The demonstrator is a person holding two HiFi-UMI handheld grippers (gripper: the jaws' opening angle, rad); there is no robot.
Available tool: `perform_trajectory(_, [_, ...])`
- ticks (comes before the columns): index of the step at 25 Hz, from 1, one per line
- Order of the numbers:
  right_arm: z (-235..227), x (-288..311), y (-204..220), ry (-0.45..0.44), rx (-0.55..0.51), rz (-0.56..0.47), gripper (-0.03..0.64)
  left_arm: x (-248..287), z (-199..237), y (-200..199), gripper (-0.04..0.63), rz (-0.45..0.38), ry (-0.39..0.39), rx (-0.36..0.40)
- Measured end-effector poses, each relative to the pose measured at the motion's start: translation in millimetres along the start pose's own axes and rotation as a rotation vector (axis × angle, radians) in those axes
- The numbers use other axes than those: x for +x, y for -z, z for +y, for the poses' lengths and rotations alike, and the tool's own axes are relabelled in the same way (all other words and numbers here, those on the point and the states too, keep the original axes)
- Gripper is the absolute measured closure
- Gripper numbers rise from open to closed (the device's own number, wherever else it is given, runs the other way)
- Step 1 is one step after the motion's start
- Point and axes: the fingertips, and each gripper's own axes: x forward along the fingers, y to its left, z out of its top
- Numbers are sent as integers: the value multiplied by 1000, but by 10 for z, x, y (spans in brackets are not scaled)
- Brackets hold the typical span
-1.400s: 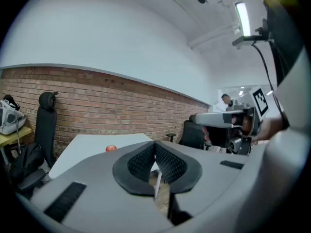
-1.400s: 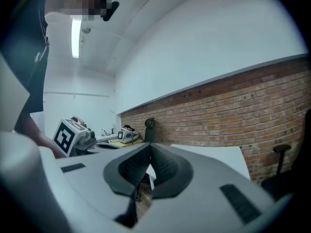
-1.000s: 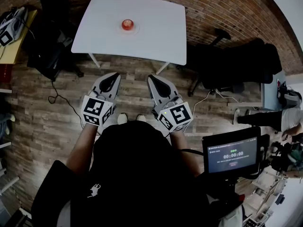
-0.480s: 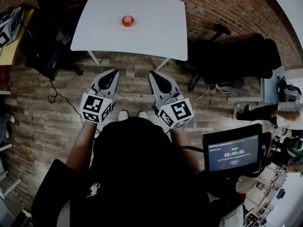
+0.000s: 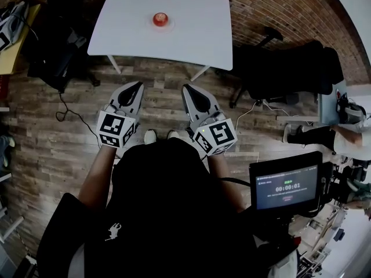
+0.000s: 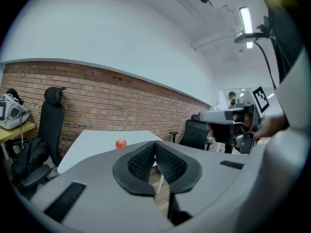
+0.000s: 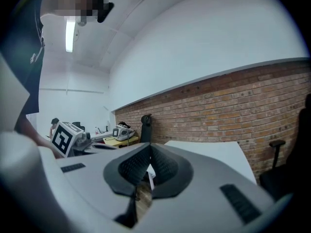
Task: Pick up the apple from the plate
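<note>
Head view: apple [image 5: 160,19] on plate [image 5: 170,24], well ahead of both grippers.
Left gripper [image 5: 138,86]: jaws together, empty.
Right gripper [image 5: 187,88]: jaws together, empty.

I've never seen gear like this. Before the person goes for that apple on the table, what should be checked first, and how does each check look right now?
1. Apple in place: ok. The apple sits on the plate on the white table.
2. Left gripper free: ok. The left gripper has its jaws together with nothing between them.
3. Right gripper free: ok. The right gripper is likewise shut and empty.
4. Jaws wide enough for the apple: not ok. Both are shut.
5. Apple within reach: not ok. Both grippers hang over the wooden floor, short of the table's near edge.
6. Which gripper will take it: cannot tell.
</note>
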Motion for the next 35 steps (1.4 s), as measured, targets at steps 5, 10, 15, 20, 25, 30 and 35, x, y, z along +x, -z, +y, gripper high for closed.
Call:
perform_trajectory(5, [52,17,57,-2,-5,23,614,-101,113,77,589,5,-19,-15])
perform_trajectory(10, [144,54,93,-16,-9,35,614,-205,158,135,589,10,-29,-22])
perform_trajectory(15, [208,89,108,-36,-14,40,614,-257,192,159,589,11,-43,-17])
perform_trajectory(20, [221,131,63,-40,-15,24,614,-292,236,150,589,13,-51,-10])
perform_trajectory(25, [179,206,64,-53,-11,25,614,-235,248,165,589,36,-53,-11])
perform_trajectory(30, [-179,474,58,-52,8,35,614,179,386,75,589,39,-45,-1])
perform_trajectory(35, [-394,630,39,-57,17,43,614,428,472,36,589,62,-45,-11])
